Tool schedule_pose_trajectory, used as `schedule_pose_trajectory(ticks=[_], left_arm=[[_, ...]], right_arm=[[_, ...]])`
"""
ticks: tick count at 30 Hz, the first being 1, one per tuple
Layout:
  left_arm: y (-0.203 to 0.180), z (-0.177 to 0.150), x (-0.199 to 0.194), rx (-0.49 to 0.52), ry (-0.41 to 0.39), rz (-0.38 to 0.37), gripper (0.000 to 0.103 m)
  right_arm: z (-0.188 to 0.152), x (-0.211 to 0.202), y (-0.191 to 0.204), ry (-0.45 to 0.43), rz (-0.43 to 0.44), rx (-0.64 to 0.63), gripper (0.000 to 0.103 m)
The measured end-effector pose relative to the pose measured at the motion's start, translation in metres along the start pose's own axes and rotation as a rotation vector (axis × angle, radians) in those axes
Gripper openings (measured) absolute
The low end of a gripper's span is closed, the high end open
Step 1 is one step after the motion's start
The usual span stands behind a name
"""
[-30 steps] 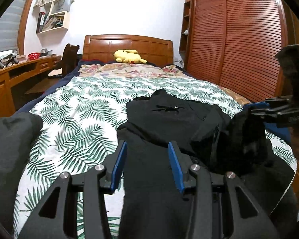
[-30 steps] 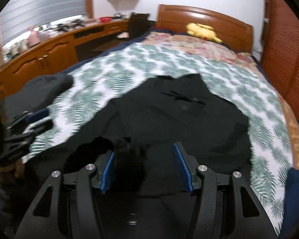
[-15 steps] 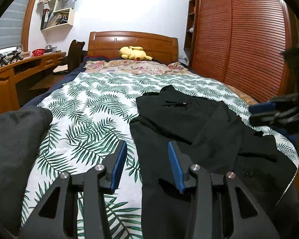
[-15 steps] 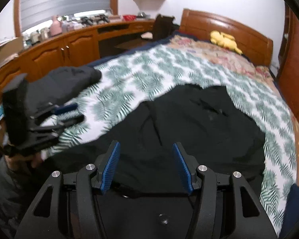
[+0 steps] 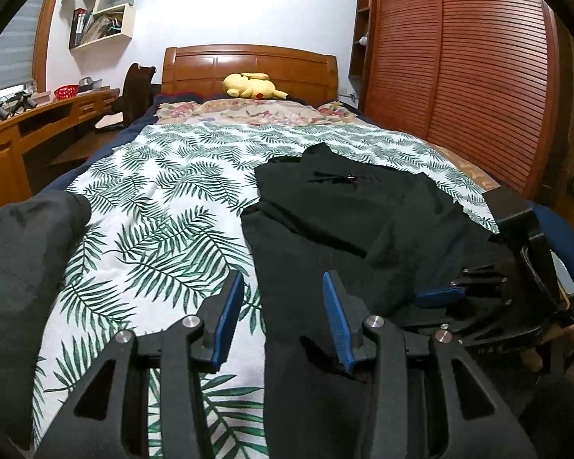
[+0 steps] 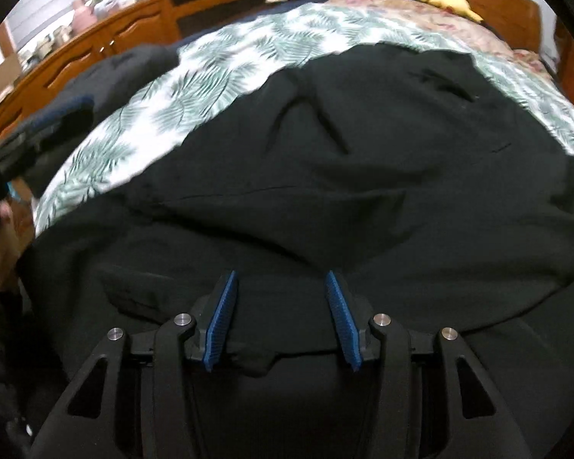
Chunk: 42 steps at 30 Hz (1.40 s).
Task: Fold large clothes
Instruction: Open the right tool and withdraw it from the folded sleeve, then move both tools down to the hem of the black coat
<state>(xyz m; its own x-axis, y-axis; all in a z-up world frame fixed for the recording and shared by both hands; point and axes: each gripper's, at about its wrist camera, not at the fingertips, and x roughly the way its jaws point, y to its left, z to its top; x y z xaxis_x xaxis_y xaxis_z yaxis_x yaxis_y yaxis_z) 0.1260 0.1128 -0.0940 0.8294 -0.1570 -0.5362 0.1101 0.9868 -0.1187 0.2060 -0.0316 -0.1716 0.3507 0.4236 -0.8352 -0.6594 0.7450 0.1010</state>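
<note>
The bed [image 5: 141, 206], covered in a white quilt printed with green palm leaves, carries the work. The large black fabric garment [image 5: 348, 222] lies on its right half, partly folded, one panel laid over the body and its near hem running off the foot of the bed toward the operator. A second dark grey garment [image 5: 23, 252] sits bunched at the left edge, apart from the first.

Risks, in order of scale:
- The black garment overhangs the foot of the bed. In my judgement, a pull toward the operator could drag the whole piece off and undo the fold already laid.
- The folded panel shows creases and an uneven edge in the right wrist view. A further fold over it would likely lock them in.
- The two tools are close together over the near hem. Uneven lifting between them would skew the fold line.
- A thin, limp edge may slip from the pads if only a single layer is caught.

Left claw [image 5: 283, 313]: blue pads wide apart, holding nothing. It straddles the garment's left edge, one pad over quilt, one over black cloth; contact cannot be confirmed.

Right claw [image 6: 283, 317]: pads wide apart, not clamped. A bunched fold of black cloth sits between the pads near their base, apparently touching the left one.
</note>
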Motion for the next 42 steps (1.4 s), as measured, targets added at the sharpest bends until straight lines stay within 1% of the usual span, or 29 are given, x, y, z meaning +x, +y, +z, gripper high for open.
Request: schedule_pose_trajectory(ticks=[2,4,8,10,14,19,23,25,32,36,39,42], left_arm=[[-0.002,0.000,0.000,0.007,0.001,0.004,0.041],[-0.004,0.000,0.001,0.012,0.004,0.008,0.041],[-0.005,-0.001,0.002,0.021,0.011,0.014,0.041],[-0.006,-0.002,0.001,0.024,0.010,0.015,0.041],[-0.006,-0.004,0.002,0.023,0.019,0.022,0.041],[-0.010,-0.008,-0.001,0.027,0.029,0.041,0.041],[-0.018,-0.015,-0.003,0.030,0.065,0.039,0.041],[-0.024,-0.020,-0.004,0.038,0.086,0.041,0.041],[-0.035,-0.039,-0.009,0.039,0.159,0.060,0.041],[-0.035,-0.041,-0.011,0.031,0.179,0.076,0.041],[-0.036,-0.040,-0.013,0.043,0.193,0.091,0.041],[-0.036,-0.041,-0.015,0.052,0.205,0.099,0.041]], right_arm=[[0.000,-0.003,-0.004,0.000,0.022,0.023,0.049],[0.000,-0.007,-0.004,-0.002,0.022,0.023,0.049],[0.001,-0.027,-0.004,-0.026,-0.019,-0.023,0.048],[-0.001,-0.040,-0.012,-0.040,-0.034,-0.010,0.049],[-0.016,-0.076,-0.034,-0.084,-0.101,0.014,0.049],[-0.049,-0.109,-0.062,-0.110,-0.189,0.065,0.049],[-0.084,-0.127,-0.083,-0.110,-0.252,0.103,0.049],[-0.098,-0.134,-0.091,-0.109,-0.270,0.126,0.049],[-0.137,-0.156,-0.115,-0.125,-0.307,0.185,0.050],[-0.155,-0.164,-0.126,-0.126,-0.328,0.213,0.054],[-0.165,-0.167,-0.136,-0.124,-0.332,0.250,0.059],[-0.176,-0.170,-0.143,-0.127,-0.334,0.278,0.060]])
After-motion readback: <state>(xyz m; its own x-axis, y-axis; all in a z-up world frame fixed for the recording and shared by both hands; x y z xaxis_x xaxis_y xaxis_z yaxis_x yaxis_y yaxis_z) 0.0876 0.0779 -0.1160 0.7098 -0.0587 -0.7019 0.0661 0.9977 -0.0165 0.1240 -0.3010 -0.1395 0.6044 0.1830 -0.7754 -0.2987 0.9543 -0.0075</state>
